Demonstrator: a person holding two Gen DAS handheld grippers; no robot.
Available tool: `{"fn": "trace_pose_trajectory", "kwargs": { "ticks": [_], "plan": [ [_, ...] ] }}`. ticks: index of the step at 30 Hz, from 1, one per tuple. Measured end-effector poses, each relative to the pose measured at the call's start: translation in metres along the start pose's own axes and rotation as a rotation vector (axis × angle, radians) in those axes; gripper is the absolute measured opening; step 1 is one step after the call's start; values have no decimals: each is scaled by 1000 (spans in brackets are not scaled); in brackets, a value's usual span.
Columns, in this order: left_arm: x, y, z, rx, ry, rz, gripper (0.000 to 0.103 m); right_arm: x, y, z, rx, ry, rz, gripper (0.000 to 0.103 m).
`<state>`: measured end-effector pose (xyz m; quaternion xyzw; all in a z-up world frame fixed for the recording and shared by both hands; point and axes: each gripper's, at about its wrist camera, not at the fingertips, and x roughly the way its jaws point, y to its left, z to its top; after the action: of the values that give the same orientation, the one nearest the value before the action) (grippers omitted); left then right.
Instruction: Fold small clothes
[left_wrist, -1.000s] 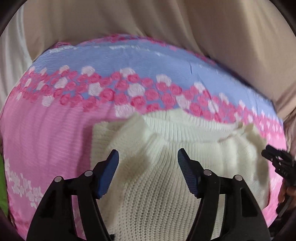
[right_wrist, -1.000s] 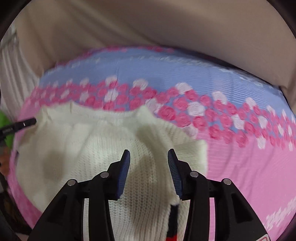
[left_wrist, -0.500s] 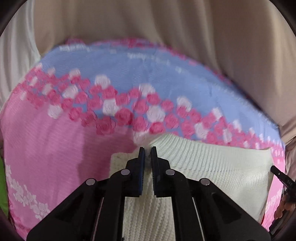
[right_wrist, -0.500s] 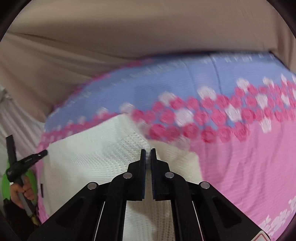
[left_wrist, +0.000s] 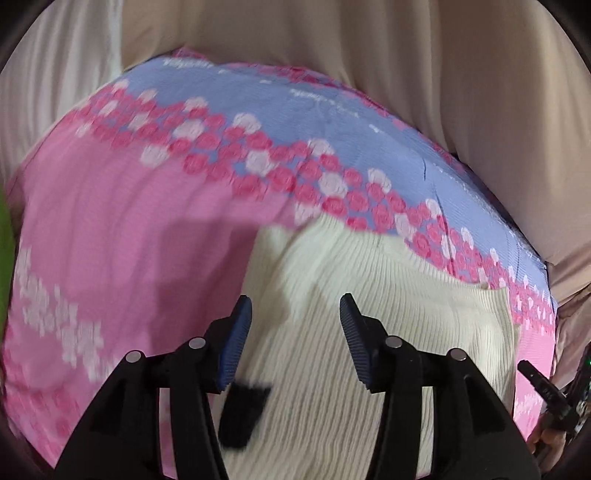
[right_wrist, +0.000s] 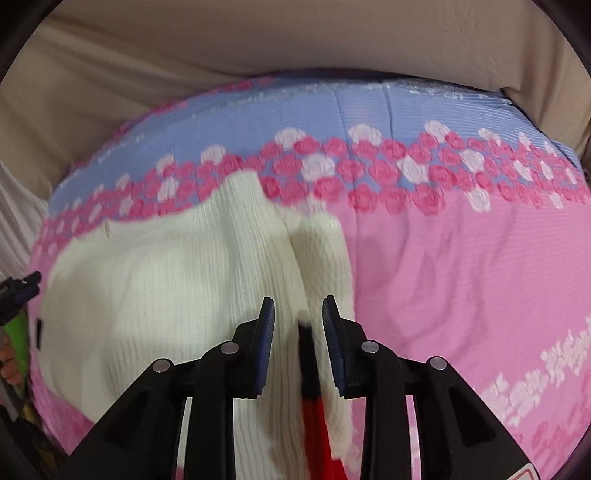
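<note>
A small cream knit sweater (left_wrist: 388, 332) lies on a pink and blue flowered blanket (left_wrist: 110, 240). It also shows in the right wrist view (right_wrist: 166, 277), with a fold running along its right side and a black and red patch (right_wrist: 314, 398) near the bottom. My left gripper (left_wrist: 295, 332) is open and empty just above the sweater's left part. My right gripper (right_wrist: 298, 328) is open and empty above the sweater's right fold. A dark patch (left_wrist: 243, 413) shows on the sweater below the left gripper.
The blanket (right_wrist: 461, 277) covers a bed, with beige fabric (left_wrist: 369, 55) behind it. The other gripper's tip shows at the edge of each view: right edge (left_wrist: 546, 391) and left edge (right_wrist: 18, 291). Something green (left_wrist: 5, 240) is at the far left.
Both grippers were shut on the sweater's edges half a second ago and have opened, letting the sweater go. The sweater now lies with its upper part laid farther up the blanket.
</note>
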<state>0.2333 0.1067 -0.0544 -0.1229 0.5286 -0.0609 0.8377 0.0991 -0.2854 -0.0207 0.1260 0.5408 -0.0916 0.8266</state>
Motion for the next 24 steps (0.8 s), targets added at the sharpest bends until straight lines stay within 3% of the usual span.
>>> {"fn": "trace_pose_trajectory", "kwargs": {
  "ticks": [4,7,9,10,17,19,22,23,24],
  "plan": [
    [-6,4,-44,-14,31,40,48,-5,13,-28,-53,46,-56,29],
    [-13,9,-70,-27,40,66,49,-9,20,-45,-75,63,-87,38],
    [-17,18,-85,-58,44,77,61,-11,21,-58,-84,76,-106,41],
    [-18,22,-91,-75,47,86,62,-13,19,-66,-83,80,-108,42],
    [-9,61,-124,-249,112,36,71,-11,2,-103,-17,150,-81,54],
    [-8,63,-125,-271,99,27,72,-6,-2,-110,2,162,-66,56],
    [-7,58,-120,-270,83,-1,72,5,-7,-117,42,188,-25,56],
    [-6,56,-119,-270,82,-7,67,6,-7,-118,51,186,-20,57],
    [-4,54,-117,-269,86,-11,56,7,-8,-118,62,183,-12,58]
  ]
}}
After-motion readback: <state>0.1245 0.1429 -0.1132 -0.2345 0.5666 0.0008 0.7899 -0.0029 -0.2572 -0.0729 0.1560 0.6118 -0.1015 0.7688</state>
